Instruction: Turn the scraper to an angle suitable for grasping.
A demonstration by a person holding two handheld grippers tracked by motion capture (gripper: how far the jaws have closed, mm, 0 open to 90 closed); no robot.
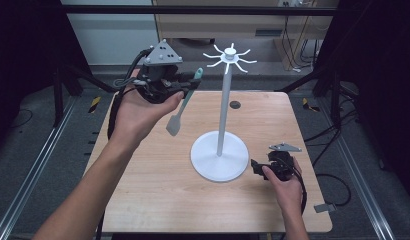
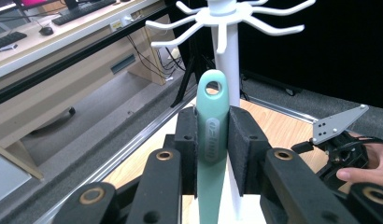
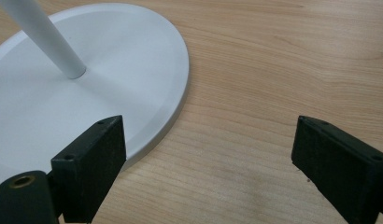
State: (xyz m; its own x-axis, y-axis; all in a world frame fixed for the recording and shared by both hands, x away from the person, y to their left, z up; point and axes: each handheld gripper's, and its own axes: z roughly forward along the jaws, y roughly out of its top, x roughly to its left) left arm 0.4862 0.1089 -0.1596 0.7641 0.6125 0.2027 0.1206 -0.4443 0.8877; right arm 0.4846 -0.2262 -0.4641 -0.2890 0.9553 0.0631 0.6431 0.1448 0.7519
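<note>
Teal-handled spatula (image 2: 212,140) is clamped in the left gripper (image 1: 185,87), raised beside the white hook stand (image 1: 223,100). Hanging step: next, thread its handle hole onto a prong. Right gripper (image 3: 208,158) gapes empty by the base.

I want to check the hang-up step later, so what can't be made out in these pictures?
- Spatula blade: in the left gripper view, cut off by the bottom edge and the jaws of the left gripper.
- Stand base: in the left gripper view, hidden behind those jaws.
- Stand's hook ring: in the right gripper view, cut off by the top edge; the right gripper looks at the base.
- Hook tips: too small in the high view.
</note>
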